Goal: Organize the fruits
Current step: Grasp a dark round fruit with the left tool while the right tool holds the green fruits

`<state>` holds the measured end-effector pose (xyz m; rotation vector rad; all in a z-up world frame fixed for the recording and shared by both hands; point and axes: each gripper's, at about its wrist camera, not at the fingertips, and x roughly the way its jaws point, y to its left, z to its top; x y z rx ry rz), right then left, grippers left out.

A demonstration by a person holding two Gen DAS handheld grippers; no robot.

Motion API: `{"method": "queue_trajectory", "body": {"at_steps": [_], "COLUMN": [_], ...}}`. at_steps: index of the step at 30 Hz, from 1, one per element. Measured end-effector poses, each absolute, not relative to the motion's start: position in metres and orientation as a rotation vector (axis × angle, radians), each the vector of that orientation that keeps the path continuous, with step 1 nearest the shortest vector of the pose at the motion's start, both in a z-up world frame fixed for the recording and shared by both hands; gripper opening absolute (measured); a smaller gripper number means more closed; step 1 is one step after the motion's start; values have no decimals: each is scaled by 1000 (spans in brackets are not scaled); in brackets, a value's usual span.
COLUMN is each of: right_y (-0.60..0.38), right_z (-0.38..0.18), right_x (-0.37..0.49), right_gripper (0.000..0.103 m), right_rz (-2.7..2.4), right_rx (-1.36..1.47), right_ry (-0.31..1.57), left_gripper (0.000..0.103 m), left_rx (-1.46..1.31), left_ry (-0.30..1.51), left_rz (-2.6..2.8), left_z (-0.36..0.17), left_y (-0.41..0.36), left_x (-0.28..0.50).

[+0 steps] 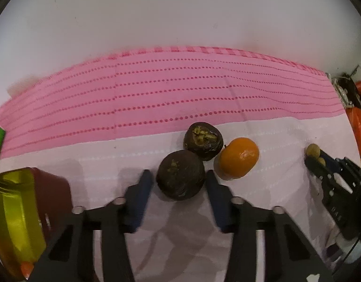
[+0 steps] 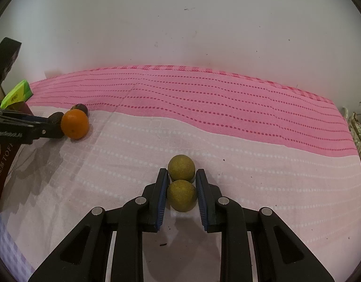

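Note:
A dark brown round fruit [image 1: 180, 181] lies on the pale cloth [image 1: 274, 188], and my left gripper [image 1: 179, 175] is shut on it, a blue pad against each side. Just beyond sit a second dark fruit [image 1: 204, 141] with a split top and an orange [image 1: 239, 157], both touching it. In the right wrist view my right gripper [image 2: 182, 172] is shut on a yellow-green round fruit [image 2: 181, 196]. A matching fruit [image 2: 181, 168] rests against that one, just past the fingertips. The orange [image 2: 74, 124] shows at the far left there.
A gold and maroon box [image 1: 20, 211] stands close to the left of my left gripper, with a green packet [image 2: 15, 94] and a black box [image 2: 4, 65] behind it. A pink dotted cloth [image 2: 204, 98] covers the back up to a white wall. Orange clutter [image 1: 359, 122] sits at the right edge.

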<state>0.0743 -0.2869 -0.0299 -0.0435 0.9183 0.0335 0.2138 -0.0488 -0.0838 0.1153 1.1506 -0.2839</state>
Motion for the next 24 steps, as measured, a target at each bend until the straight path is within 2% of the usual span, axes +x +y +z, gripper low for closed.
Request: {"method": "queue_trajectory", "body": {"at_steps": [1, 14, 24], "right_y": [-287, -287, -280], "right_z": [-30, -30, -30], "right_x": [74, 75, 63], "right_gripper": [25, 25, 25], "right_rz": [34, 33, 3], "right_rx": [-43, -45, -24], "right_ry": [918, 918, 918], "left_gripper": [35, 34, 34], "left_rx": [116, 112, 103], "left_ry": [1148, 1200, 1127], "left_rz": [-280, -256, -271], "left_z": [-83, -76, -29], "left_y": [-49, -34, -16], "left_x": [213, 165, 110]}}
